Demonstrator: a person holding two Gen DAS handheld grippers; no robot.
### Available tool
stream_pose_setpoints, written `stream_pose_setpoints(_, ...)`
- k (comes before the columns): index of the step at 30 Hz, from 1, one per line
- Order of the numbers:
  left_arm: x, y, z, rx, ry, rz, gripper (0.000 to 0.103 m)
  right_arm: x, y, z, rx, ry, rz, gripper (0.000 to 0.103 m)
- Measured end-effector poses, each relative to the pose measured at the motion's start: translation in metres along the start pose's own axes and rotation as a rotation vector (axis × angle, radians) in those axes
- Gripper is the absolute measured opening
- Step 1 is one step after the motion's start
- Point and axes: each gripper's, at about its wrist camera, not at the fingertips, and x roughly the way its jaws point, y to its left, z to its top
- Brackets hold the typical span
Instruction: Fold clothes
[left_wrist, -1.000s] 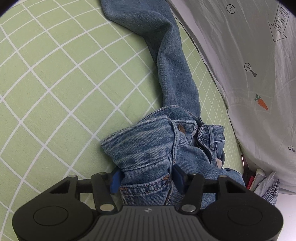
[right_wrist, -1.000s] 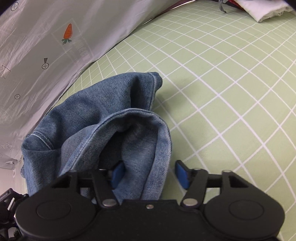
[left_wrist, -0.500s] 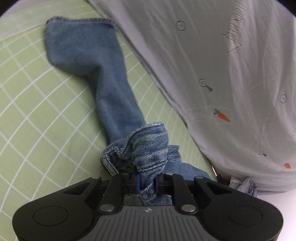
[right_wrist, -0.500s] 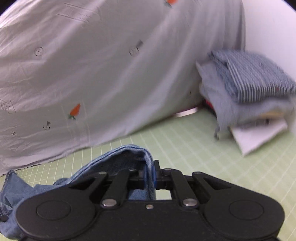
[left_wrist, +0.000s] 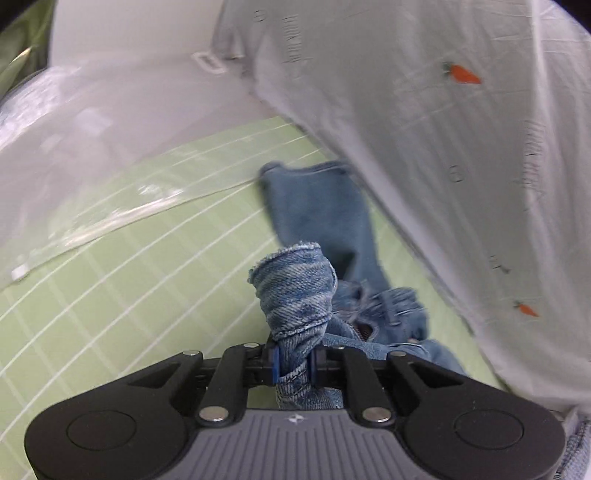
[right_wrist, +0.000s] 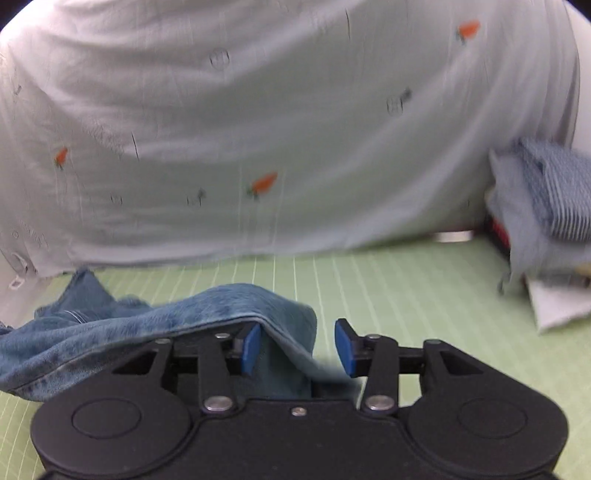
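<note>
Since half a second ago my right gripper (right_wrist: 297, 347) has spread open off the jeans (right_wrist: 155, 325), while my left gripper (left_wrist: 293, 360) stays clamped on the heavy, floppy denim's thick waistband.

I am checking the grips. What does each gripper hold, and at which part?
The left gripper is shut on a bunched fold of the jeans, near the waist. The right gripper is open; denim drapes over its left finger, not clamped.

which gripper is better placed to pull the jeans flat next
Left, probably: the left gripper is shut on the jeans, while the right gripper stands open with denim only draped over it.
</note>
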Motion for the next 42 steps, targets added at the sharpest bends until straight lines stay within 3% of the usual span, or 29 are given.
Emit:
stream_pose_setpoints(2, 0.003, 0.026, -0.015, -0.031, 0.028, 0.055, 0.015, 0.007, -0.012, -0.026, 0.097, 0.088, -0.019, 0.042)
stream_pose_setpoints(5, 0.007, 0.047, -0.027, -0.098, 0.060, 0.068, 0.017, 0.013, -0.032, -0.046, 0.205, 0.148, -0.058, 0.042)
stream_pose_setpoints(10, 0.020, 0.039, -0.028, -0.032, 0.093, 0.123, 0.022, 0.024, -0.062, -0.077, 0.357, 0.241, -0.117, 0.043)
stream_pose_setpoints(16, 0.024, 0.039, -0.031, -0.031, 0.112, 0.144, 0.026, 0.048, -0.052, -0.079, 0.273, 0.270, -0.142, 0.040)
stream_pose_setpoints(24, 0.029, 0.041, -0.033, -0.049, 0.127, 0.158, 0.029, 0.063, -0.036, -0.072, 0.166, 0.289, -0.092, 0.034)
stream_pose_setpoints(26, 0.030, 0.041, -0.033, -0.057, 0.129, 0.157, 0.030, 0.064, -0.036, -0.071, 0.156, 0.285, -0.086, 0.021)
stream_pose_setpoints(29, 0.031, 0.043, -0.033, -0.069, 0.133, 0.155, 0.030, 0.066, -0.043, -0.064, 0.105, 0.262, -0.073, 0.011)
stream_pose_setpoints(34, 0.033, 0.044, -0.033, -0.089, 0.138, 0.152, 0.031, 0.066, -0.076, -0.029, -0.011, 0.154, -0.200, 0.010)
stream_pose_setpoints(38, 0.035, 0.046, -0.033, -0.103, 0.138, 0.153, 0.032, 0.056, -0.122, 0.012, -0.067, 0.005, -0.456, 0.009)
stream_pose_setpoints(40, 0.036, 0.047, -0.033, -0.111, 0.138, 0.153, 0.033, 0.050, -0.154, 0.026, 0.000, -0.031, -0.516, 0.009)
stream_pose_setpoints(42, 0.037, 0.047, -0.034, -0.115, 0.137, 0.155, 0.034, 0.047, -0.173, 0.031, 0.078, -0.034, -0.529, 0.019)
